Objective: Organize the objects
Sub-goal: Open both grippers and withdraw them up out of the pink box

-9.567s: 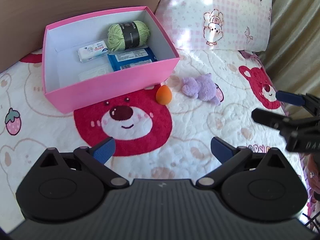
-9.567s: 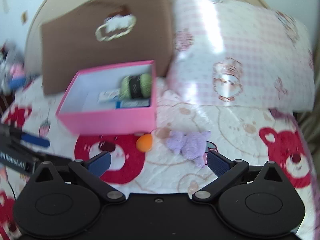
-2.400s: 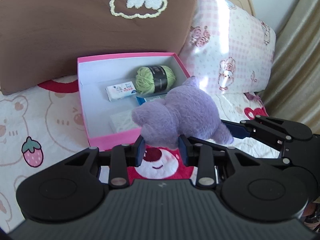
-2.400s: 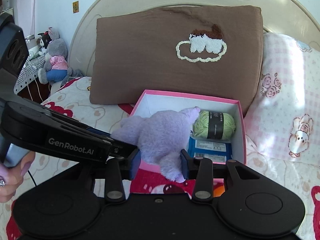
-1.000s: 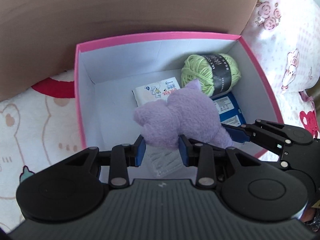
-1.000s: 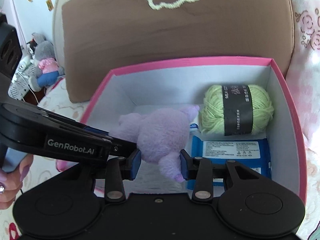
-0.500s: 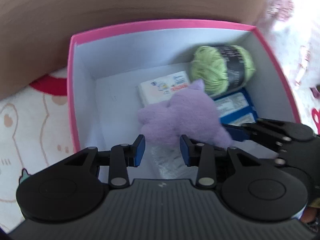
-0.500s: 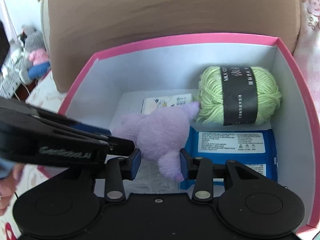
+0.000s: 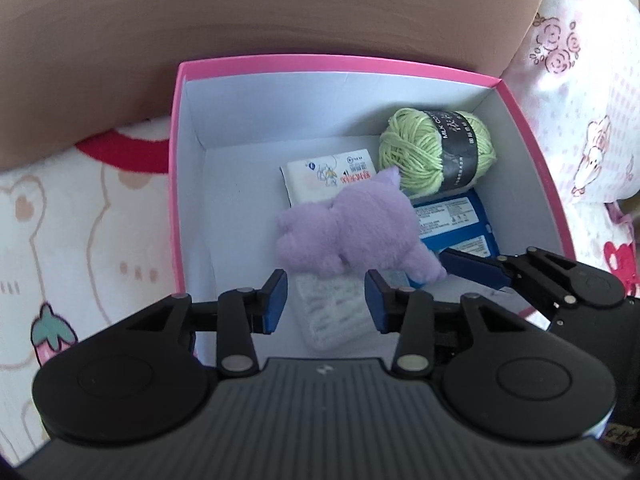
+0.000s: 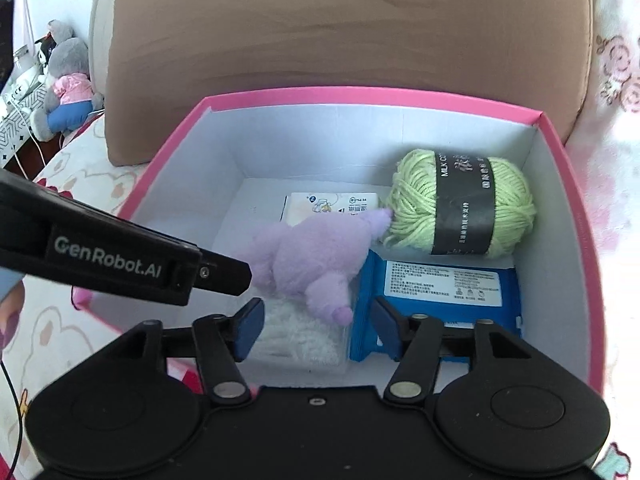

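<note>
Now both our left gripper [image 9: 326,300] and right gripper [image 10: 318,326] are opening, pads clear of the purple plush toy [image 9: 348,232]. Withdrawing carelessly, we could snag its fur and drag it from the pink box [image 9: 176,184].

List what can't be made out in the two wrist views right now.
- White knit item: near part hidden behind left gripper in the left view.
- Tissue pack: partly covered by purple plush in the right view.
- Yarn label print: too small, both views.
</note>
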A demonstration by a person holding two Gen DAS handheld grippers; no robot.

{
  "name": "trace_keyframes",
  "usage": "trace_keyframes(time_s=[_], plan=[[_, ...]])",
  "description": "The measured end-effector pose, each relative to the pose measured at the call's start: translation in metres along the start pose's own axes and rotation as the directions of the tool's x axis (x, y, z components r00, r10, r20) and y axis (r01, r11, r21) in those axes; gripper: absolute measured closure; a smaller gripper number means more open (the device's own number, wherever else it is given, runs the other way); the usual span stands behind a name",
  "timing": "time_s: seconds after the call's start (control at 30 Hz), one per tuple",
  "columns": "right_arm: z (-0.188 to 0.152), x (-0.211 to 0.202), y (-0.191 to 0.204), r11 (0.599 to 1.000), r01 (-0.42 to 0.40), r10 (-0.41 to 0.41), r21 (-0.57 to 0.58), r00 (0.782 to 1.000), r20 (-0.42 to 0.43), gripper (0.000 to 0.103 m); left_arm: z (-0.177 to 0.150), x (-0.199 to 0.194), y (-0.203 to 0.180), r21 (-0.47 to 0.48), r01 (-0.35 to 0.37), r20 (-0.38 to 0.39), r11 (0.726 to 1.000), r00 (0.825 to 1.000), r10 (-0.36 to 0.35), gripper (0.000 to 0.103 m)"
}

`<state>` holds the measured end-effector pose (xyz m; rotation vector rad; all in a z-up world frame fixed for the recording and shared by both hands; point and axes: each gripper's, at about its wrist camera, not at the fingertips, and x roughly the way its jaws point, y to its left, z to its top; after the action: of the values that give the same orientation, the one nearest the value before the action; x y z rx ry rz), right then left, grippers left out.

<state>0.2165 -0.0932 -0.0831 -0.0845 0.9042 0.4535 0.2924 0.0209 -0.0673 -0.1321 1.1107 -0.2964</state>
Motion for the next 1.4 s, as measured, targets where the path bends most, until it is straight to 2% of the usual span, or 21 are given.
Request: trace_keyframes(time_s=[0.2, 0.47, 0.53, 0.73, 0.87, 1.0, 1.17, 1.4], plan=[[0.002, -0.026, 0.012, 0.998, 0.035, -0.035, -0.051, 0.999, 0.002, 0.037, -0.003, -0.010, -0.009, 0.020, -0.029, 0.017, 0.999, 0.999, 0.028, 0.056], [0.004, -0.064, 0.027, 0.993, 0.062, -0.060, -0.098, 0.998, 0.022, 0.031, -0.008, -0.043, -0.023, 0.052, -0.062, 0.067, 0.997, 0.996, 0.059, 0.049], [0.003, -0.075, 0.030, 0.992, 0.062, -0.059, -0.108, 0.998, 0.032, 0.026, -0.007, -0.051, -0.025, 0.054, -0.062, 0.060, 0.997, 0.996, 0.058, 0.048], [0.000, -0.102, 0.041, 0.984, 0.092, -0.086, -0.153, 0.995, 0.044, 0.020, -0.011, -0.075, -0.029, 0.067, -0.059, 0.067, 0.996, 0.996, 0.054, 0.046], [-0.001, -0.117, 0.045, 0.984, 0.091, -0.084, -0.156, 0.995, 0.049, 0.016, -0.015, -0.092, -0.031, 0.078, -0.077, 0.103, 0.994, 0.992, 0.069, 0.045], [-0.003, -0.127, 0.047, 0.982, 0.097, -0.091, -0.161, 0.995, 0.042, 0.008, -0.018, -0.109, -0.035, 0.094, -0.076, 0.119, 0.993, 0.991, 0.064, 0.043], [-0.008, -0.134, 0.049, 0.973, 0.149, -0.145, -0.177, 0.989, 0.033, 0.008, -0.025, -0.125, -0.042, 0.130, -0.056, 0.113, 0.990, 0.993, 0.042, 0.041], [-0.019, -0.157, 0.053, 0.974, 0.146, -0.140, -0.173, 0.989, 0.049, 0.008, -0.039, -0.144, -0.052, 0.176, -0.068, 0.103, 0.982, 0.993, 0.051, 0.038]])
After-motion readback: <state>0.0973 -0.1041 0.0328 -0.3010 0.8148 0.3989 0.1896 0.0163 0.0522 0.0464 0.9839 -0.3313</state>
